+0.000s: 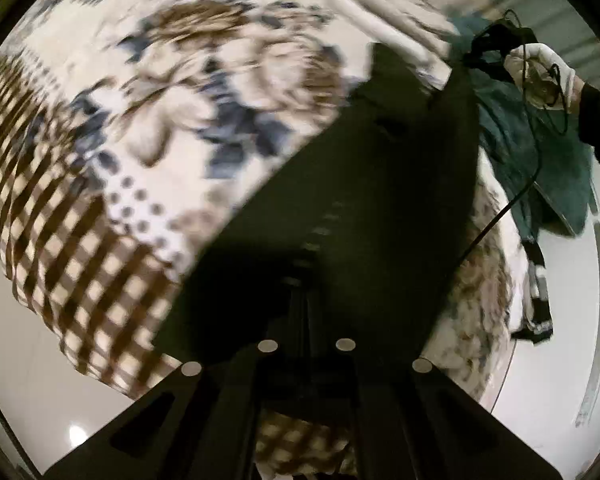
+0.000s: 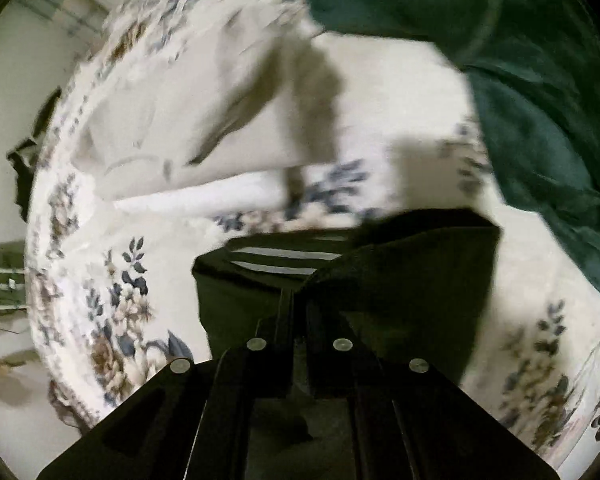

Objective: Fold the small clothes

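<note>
Both my tongs, left gripper (image 1: 300,276) and right gripper (image 2: 296,300), pinch the dark-olive cloth garment (image 2: 400,280). Risk: slipping onto the floral bedspread (image 2: 140,220), snagging the near-right teal garment (image 2: 540,100).

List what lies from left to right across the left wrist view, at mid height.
Brown-and-cream checked border of the bedspread → blue-and-brown floral part of the same bedspread → black garment held up in the left tongs → thin black cable → dark teal cloth.
</note>
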### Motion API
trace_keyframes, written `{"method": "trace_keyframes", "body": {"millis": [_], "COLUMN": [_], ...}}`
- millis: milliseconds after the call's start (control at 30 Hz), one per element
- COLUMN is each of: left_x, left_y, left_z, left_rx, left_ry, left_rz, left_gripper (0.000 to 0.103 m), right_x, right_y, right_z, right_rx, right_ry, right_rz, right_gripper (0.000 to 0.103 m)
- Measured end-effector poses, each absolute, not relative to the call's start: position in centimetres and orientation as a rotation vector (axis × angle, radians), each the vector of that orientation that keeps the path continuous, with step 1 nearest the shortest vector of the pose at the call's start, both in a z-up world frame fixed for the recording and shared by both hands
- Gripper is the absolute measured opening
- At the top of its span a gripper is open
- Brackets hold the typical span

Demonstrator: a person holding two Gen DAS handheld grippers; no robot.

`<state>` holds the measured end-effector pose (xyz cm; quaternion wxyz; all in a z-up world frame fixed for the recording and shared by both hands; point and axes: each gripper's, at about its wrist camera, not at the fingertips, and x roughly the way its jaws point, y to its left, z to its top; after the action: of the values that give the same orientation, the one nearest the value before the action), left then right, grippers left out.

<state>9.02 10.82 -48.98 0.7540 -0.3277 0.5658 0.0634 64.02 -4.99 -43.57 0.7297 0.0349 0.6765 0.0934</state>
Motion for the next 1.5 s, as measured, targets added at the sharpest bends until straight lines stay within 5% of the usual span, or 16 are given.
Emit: {"method": "trace_keyframes", "body": {"millis": [133,200,267,300,500,533,567,900,1300,1367,1433,1500], "left_x": [8.6,8.9,9.6,9.9,12.9,13.0,13.1,9.3,9.7,9.4,8.9,8.5], "left_y": [14.2,14.7,13.8,13.3,7.7,7.2,6.8,12.3,15.3,16.0,16.8,17.6], "left_z": [-51.9,-53.0,-53.4,-53.4,-57.2,-57.4,-57.4,-49.3,-55.4,-56.0,-56.3,-56.4], "left_rx": [-0.845,-0.909,-0.917,-0.913,-0.752,-0.731,-0.678,-0.691,-0.784,-0.829,-0.851,-0.866], "left_ry": [1.263,1.281,1.292,1.292,1.43,1.425,1.426,1.226,1.356,1.379,1.417,1.433], "left_rz": [0.116,0.043,-0.034,-0.06,-0.179,-0.175,-0.155,-0.06,0.046,0.044,0.043,0.025], "left_gripper": [0.002,0.012,0.067,0.074,0.068,0.025,0.005,0.004,0.009,0.013,0.019,0.048], "right_x": [64.7,64.9,64.9,64.9,65.0,65.1,65.1,65.3,65.7,65.5,64.5,62.0], "right_y": [-0.2,0.3,0.3,0.2,-1.0,-1.1,-1.2,-1.0,5.9,5.5,4.4,2.7], "right_z": [-46.8,-47.9,-48.5,-48.7,-48.4,-48.3,-48.1,-45.8,-50.3,-51.0,-50.4,-49.0], "right_rx": [-0.037,-0.053,-0.055,-0.051,-0.017,-0.017,-0.018,0.01,-0.065,-0.016,0.064,0.153], "right_ry": [1.498,1.511,1.518,1.523,1.531,1.532,1.53,1.51,1.544,1.562,1.562,1.564], "right_rz": [0.14,0.11,0.09,0.088,0.064,0.062,0.062,0.078,0.148,0.176,0.24,0.314], "right_gripper": [0.004,0.004,0.004,0.004,0.004,0.004,0.004,0.004,0.005,0.009,0.034,0.056]}}
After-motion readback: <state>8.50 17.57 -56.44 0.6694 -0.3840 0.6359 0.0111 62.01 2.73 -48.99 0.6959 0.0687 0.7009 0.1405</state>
